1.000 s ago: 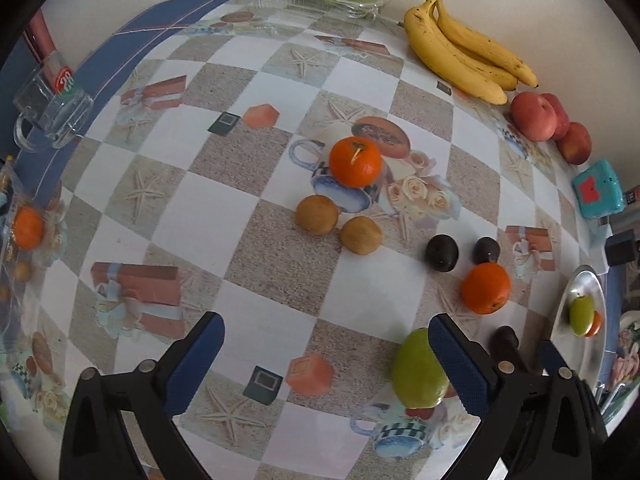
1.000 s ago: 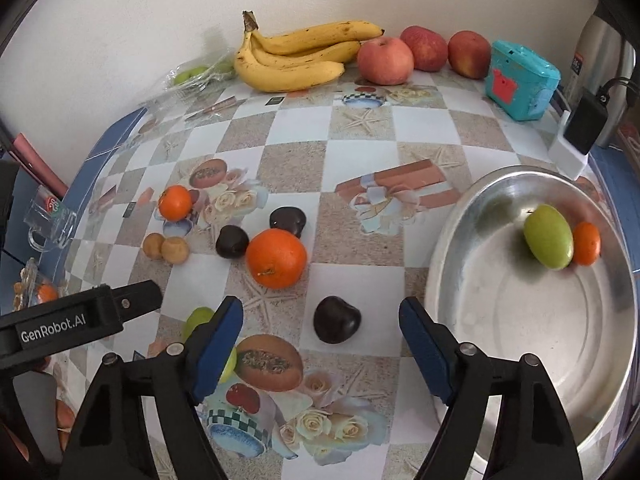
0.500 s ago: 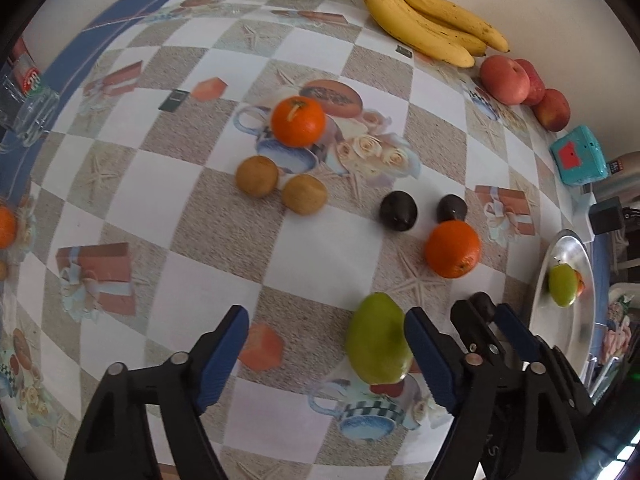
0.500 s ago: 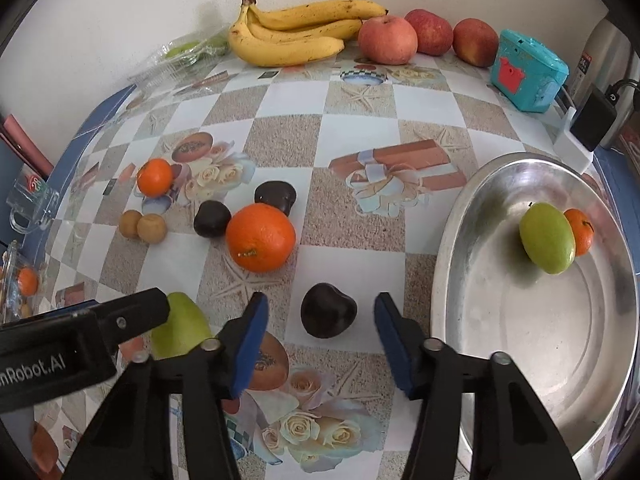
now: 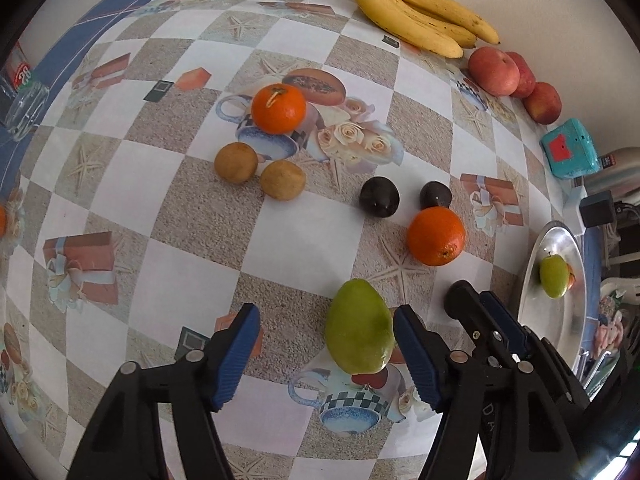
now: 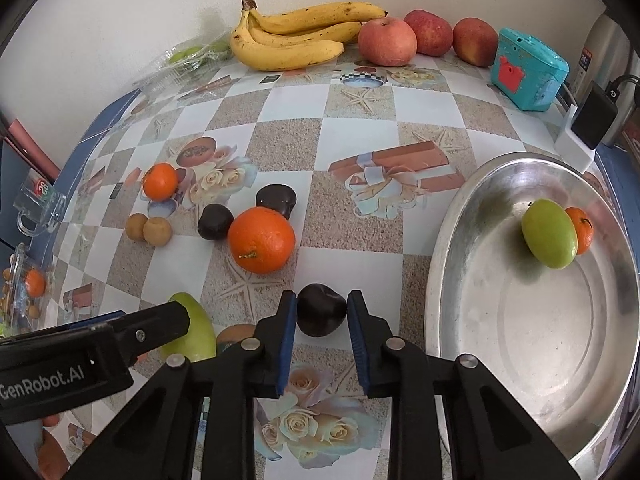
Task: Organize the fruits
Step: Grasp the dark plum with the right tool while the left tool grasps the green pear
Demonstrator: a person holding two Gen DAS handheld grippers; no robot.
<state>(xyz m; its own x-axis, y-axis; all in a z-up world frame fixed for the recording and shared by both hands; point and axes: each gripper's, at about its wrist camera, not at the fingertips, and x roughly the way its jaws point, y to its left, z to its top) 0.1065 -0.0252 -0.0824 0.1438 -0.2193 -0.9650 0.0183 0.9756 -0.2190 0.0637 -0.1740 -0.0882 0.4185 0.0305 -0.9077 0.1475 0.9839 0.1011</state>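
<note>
My right gripper (image 6: 322,312) pinches a dark plum (image 6: 321,309) on the checked tablecloth (image 6: 352,236); left gripper (image 5: 326,344) closing, green mango (image 5: 358,326) between; pan (image 6: 448,240) at three o'clock.

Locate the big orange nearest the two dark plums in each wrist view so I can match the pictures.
Left wrist view: the big orange sits right of centre, just below the right-hand dark plum.
Right wrist view: the big orange sits left of centre, below and between the two dark plums.
Shared landmark: the banana bunch against the back wall.
</note>
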